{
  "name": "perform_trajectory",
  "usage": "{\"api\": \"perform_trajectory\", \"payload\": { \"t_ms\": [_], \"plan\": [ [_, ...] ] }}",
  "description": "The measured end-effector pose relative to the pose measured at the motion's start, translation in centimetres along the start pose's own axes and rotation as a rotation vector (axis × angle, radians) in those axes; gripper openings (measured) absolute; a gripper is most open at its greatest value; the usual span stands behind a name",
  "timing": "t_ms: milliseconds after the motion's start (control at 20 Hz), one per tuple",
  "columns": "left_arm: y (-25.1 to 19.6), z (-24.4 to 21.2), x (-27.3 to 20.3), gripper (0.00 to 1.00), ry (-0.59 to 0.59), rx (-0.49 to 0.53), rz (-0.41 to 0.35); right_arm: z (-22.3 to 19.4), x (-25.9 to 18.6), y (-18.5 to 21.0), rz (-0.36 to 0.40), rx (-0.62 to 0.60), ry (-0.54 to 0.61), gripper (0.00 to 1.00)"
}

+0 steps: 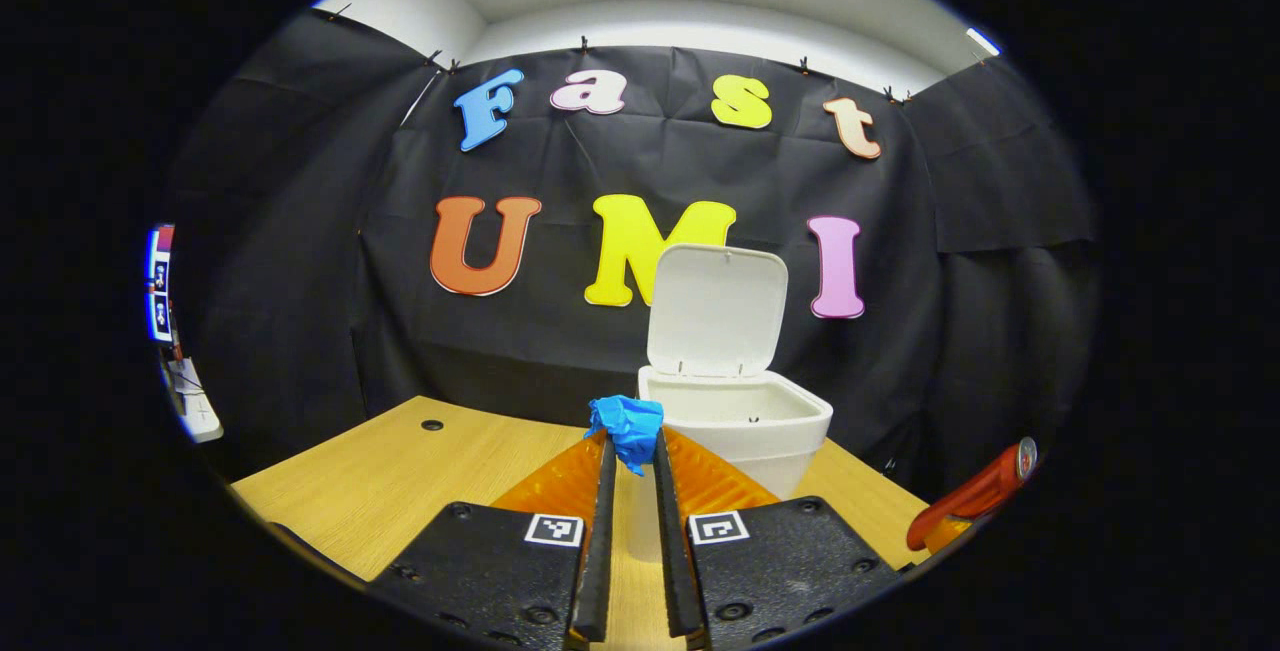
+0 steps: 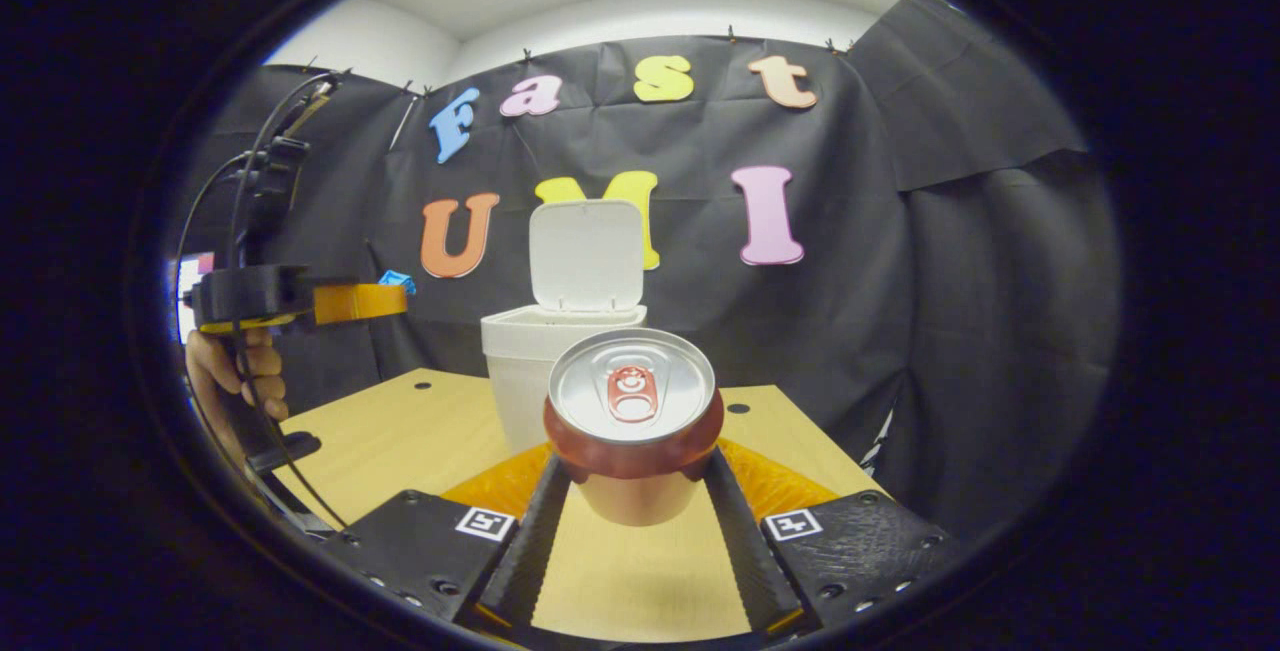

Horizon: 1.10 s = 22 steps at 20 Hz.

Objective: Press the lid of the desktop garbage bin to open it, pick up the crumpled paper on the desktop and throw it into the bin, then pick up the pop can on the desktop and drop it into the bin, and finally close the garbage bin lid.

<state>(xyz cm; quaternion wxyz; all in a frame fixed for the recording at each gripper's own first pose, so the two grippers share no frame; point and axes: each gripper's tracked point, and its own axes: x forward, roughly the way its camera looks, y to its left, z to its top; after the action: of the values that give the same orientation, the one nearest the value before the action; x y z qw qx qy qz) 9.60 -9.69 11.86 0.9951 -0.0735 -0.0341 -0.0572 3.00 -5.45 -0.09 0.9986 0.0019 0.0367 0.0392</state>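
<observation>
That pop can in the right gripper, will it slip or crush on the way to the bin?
The pop can is smooth, round metal, so it could probably twist or slide in the right gripper. The tab looks unopened, so it may be full, heavy and hard to crush. Released over the open bin, it should drop straight.

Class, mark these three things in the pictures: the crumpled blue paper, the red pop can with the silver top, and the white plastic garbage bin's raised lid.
Crumpled blue paper (image 1: 626,426), left gripper view: middle of the wad.
Red pop can (image 2: 632,386), right gripper view: silver top.
White plastic bin's lid (image 1: 717,309), left gripper view: middle of its inner face.
</observation>
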Motion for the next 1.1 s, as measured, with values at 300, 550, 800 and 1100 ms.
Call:
{"api": "perform_trajectory", "payload": {
  "t_ms": [300,550,800,1100],
  "plan": [
    [-3.8,3.8,8.7,0.24,-0.069,0.049,-0.065,0.4,0.1,-1.4,-0.014,0.022,-0.015,0.77],
    [-6.5,3.3,13.2,0.28,-0.084,0.068,-0.098,0.1,0.5,-1.9,-0.017,0.01,-0.017,0.77],
    [-7.6,1.7,16.0,0.24,-0.062,0.074,-0.091,0.1,1.4,-3.4,-0.053,0.046,-0.001,0.76],
    [-7.0,0.0,17.6,0.24,-0.017,0.055,-0.063,0.3,1.7,-3.7,-0.055,0.042,-0.008,0.75]
  ]
}}
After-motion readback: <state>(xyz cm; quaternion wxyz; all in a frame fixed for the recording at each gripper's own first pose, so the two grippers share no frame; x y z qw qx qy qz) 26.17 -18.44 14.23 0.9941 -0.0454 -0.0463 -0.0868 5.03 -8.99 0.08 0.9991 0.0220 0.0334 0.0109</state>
